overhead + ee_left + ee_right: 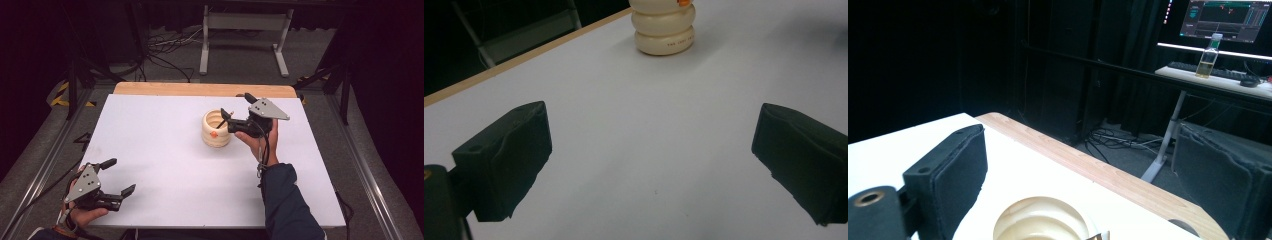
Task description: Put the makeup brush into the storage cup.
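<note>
Left gripper view: cream holder bears small unreadable print.

The item is a cream-coloured ribbed holder, its wall formed of stacked rounded rings. It stands upright on the white table top, right of centre and toward the far edge, near the wooden strip. An orange mark shows on its near side. In the left gripper view the holder appears at the top edge, with its lower rings visible and a line of small dark lettering on the bottom ring; the wording is too small to read. In the right gripper view its open rim is seen from above, with the pale interior showing stepped rings. A thin dark stick leans out of the opening, tilted to the right.
</note>
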